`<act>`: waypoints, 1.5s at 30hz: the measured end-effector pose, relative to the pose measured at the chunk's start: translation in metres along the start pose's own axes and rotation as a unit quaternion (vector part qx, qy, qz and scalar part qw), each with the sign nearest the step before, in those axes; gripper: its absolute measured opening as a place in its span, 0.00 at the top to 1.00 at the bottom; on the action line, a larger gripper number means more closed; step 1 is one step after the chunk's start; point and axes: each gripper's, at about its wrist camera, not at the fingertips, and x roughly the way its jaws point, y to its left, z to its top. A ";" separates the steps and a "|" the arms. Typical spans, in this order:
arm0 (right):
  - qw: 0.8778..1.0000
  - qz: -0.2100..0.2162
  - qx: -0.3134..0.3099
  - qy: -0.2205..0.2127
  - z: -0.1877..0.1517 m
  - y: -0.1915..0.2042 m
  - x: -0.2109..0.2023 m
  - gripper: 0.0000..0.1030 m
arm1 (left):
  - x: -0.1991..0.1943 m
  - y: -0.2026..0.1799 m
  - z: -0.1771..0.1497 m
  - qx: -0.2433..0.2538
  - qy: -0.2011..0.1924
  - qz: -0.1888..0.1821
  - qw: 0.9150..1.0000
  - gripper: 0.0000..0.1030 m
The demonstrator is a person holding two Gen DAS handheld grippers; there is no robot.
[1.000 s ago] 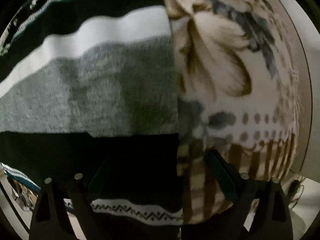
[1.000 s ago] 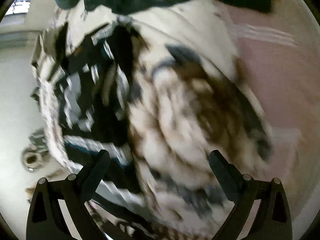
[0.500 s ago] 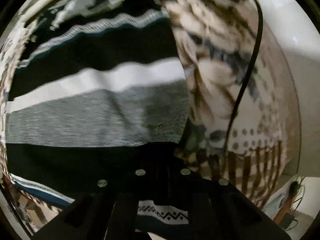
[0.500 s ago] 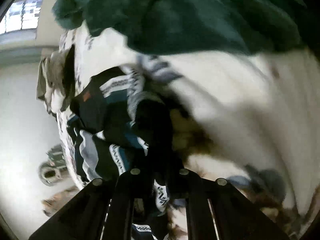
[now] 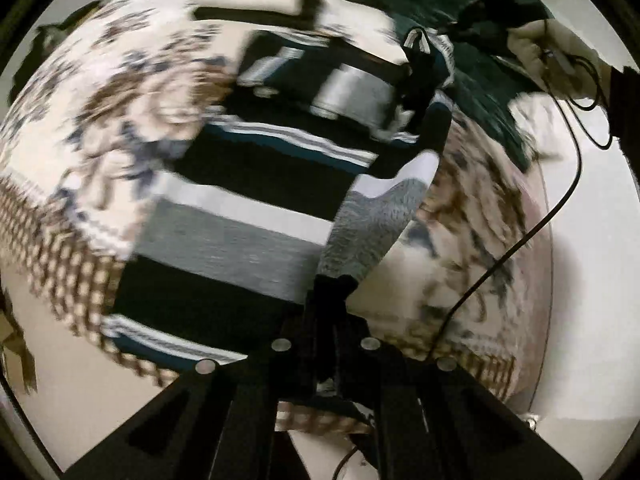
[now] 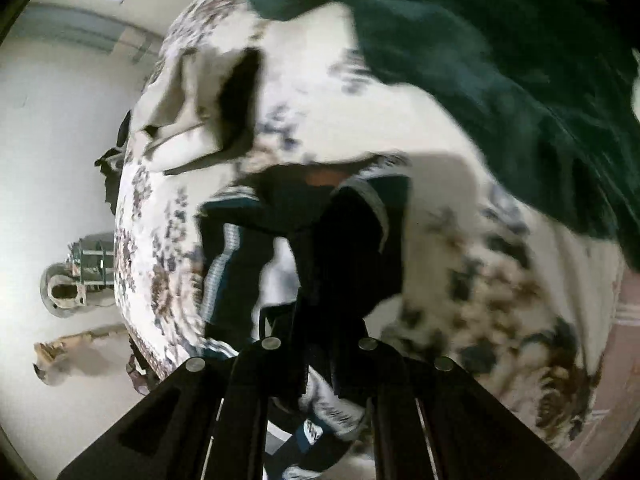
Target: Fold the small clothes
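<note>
A striped sweater [image 5: 248, 216] in black, white, grey and teal lies across a floral bedspread [image 5: 100, 92]. My left gripper [image 5: 330, 292] is shut on the sweater's right edge, and that edge is lifted and curling over toward the middle. In the right wrist view my right gripper [image 6: 320, 320] is shut on a dark part of the same sweater [image 6: 352, 240], which hangs bunched from its closed fingers above the bed. At the top of the left wrist view, the right gripper [image 5: 420, 76] shows pinching the sweater's far corner, with a hand [image 5: 552, 56] behind it.
A dark green garment [image 6: 500, 80] is heaped at the bed's far side. A beige cloth [image 6: 188, 108] lies folded near the bed's corner. A black cable [image 5: 532, 232] trails over the bedspread. Pale floor [image 6: 52, 160] with small clutter lies beyond the bed's left edge.
Both grippers went from open to shut on the sweater. Both then rose and swung across, lifting the sweater's edge off the bedspread and showing more of the bed.
</note>
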 end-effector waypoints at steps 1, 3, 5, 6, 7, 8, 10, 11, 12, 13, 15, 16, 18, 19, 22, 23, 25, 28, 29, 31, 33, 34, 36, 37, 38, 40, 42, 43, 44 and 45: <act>1.000 -0.005 -0.004 -0.002 0.004 0.017 0.003 0.92 | 0.001 0.014 0.000 -0.006 0.001 0.005 1.000 0.97; 1.000 -0.018 -0.016 -0.004 0.016 0.062 0.018 0.93 | 0.007 0.049 -0.001 -0.036 0.003 0.002 0.999 0.97; 0.999 -0.035 -0.025 0.000 0.024 0.106 0.042 0.93 | 0.017 0.075 -0.002 -0.055 0.002 0.004 0.998 0.97; 0.998 -0.052 -0.039 0.004 0.028 0.128 0.056 0.93 | 0.025 0.092 -0.002 -0.069 0.003 0.003 0.998 0.97; 0.996 -0.070 -0.052 0.005 0.030 0.151 0.073 0.93 | 0.030 0.102 -0.001 -0.079 0.005 0.002 0.997 0.97; 0.994 -0.084 -0.063 0.011 0.033 0.172 0.091 0.93 | 0.038 0.118 -0.001 -0.094 0.007 -0.002 0.996 0.97; 0.988 -0.123 -0.087 0.019 0.036 0.207 0.130 0.93 | 0.054 0.146 -0.002 -0.122 0.020 -0.011 0.992 0.97; 0.986 -0.136 -0.092 0.023 0.037 0.218 0.147 0.93 | 0.060 0.156 -0.002 -0.133 0.021 -0.016 0.991 0.97; 0.983 -0.152 -0.099 0.031 0.038 0.231 0.169 0.93 | 0.069 0.168 -0.003 -0.140 0.028 -0.018 0.990 0.97; 0.980 -0.166 -0.102 0.034 0.040 0.241 0.185 0.93 | 0.073 0.172 -0.003 -0.144 0.030 -0.013 0.989 0.97; 0.977 -0.185 -0.103 0.038 0.040 0.249 0.213 0.93 | 0.088 0.187 -0.005 -0.151 0.040 -0.010 0.988 0.97; 0.975 -0.192 -0.101 0.040 0.040 0.251 0.225 0.93 | 0.092 0.190 -0.006 -0.153 0.042 -0.007 0.987 0.97; 0.974 -0.204 -0.094 0.042 0.039 0.249 0.244 0.93 | 0.102 0.203 -0.010 -0.155 0.057 -0.011 0.986 0.97; 0.973 -0.208 -0.089 0.045 0.038 0.248 0.251 0.93 | 0.105 0.206 -0.011 -0.154 0.064 -0.018 0.986 0.97; 0.970 -0.222 -0.083 0.051 0.039 0.245 0.266 0.92 | 0.104 0.227 -0.015 -0.184 0.080 -0.071 0.977 0.93; 0.971 -0.218 -0.069 0.067 0.039 0.241 0.270 0.87 | 0.101 0.236 -0.018 -0.196 0.082 -0.093 0.973 0.93; 0.976 -0.193 -0.046 0.094 0.035 0.234 0.268 0.77 | 0.093 0.253 -0.024 -0.225 0.090 -0.114 0.963 0.82; 0.981 -0.162 -0.042 0.102 0.011 0.228 0.243 0.36 | 0.081 0.275 -0.030 -0.248 0.086 -0.122 0.957 0.43; 0.982 -0.153 -0.046 0.105 -0.005 0.224 0.230 0.31 | 0.079 0.277 -0.031 -0.251 0.085 -0.138 0.954 0.43; 0.981 -0.141 -0.067 0.112 -0.046 0.217 0.205 0.31 | 0.081 0.271 -0.026 -0.242 0.097 -0.167 0.951 0.43; 0.977 -0.150 -0.082 0.126 -0.093 0.205 0.189 0.31 | 0.090 0.248 -0.016 -0.190 0.120 -0.177 0.958 0.43; 0.977 -0.148 -0.078 0.135 -0.122 0.194 0.184 0.31 | 0.094 0.239 -0.012 -0.163 0.133 -0.167 0.963 0.43; 0.973 -0.150 -0.061 0.163 -0.174 0.169 0.179 0.31 | 0.106 0.213 -0.010 -0.091 0.147 -0.128 0.977 0.45; 0.972 -0.148 -0.040 0.179 -0.204 0.152 0.179 0.31 | 0.109 0.204 -0.008 -0.078 0.144 -0.116 0.980 0.58; 0.970 -0.144 -0.022 0.195 -0.230 0.138 0.180 0.31 | 0.110 0.198 -0.008 -0.069 0.138 -0.106 0.982 0.78; 0.964 -0.128 0.020 0.232 -0.290 0.107 0.189 0.31 | 0.110 0.194 -0.008 -0.068 0.135 -0.082 0.985 0.95; 0.956 -0.120 0.051 0.262 -0.336 0.082 0.202 0.31 | 0.102 0.193 -0.008 -0.080 0.128 -0.069 0.986 0.95; 0.952 -0.111 0.069 0.276 -0.357 0.071 0.209 0.31 | 0.099 0.192 -0.007 -0.081 0.127 -0.062 0.987 0.95; 0.952 -0.092 0.086 0.280 -0.375 0.063 0.214 0.35 | 0.096 0.189 -0.007 -0.079 0.128 -0.054 0.987 0.95; 0.952 -0.077 0.096 0.281 -0.388 0.059 0.217 0.40 | 0.094 0.186 -0.007 -0.074 0.130 -0.047 0.988 0.95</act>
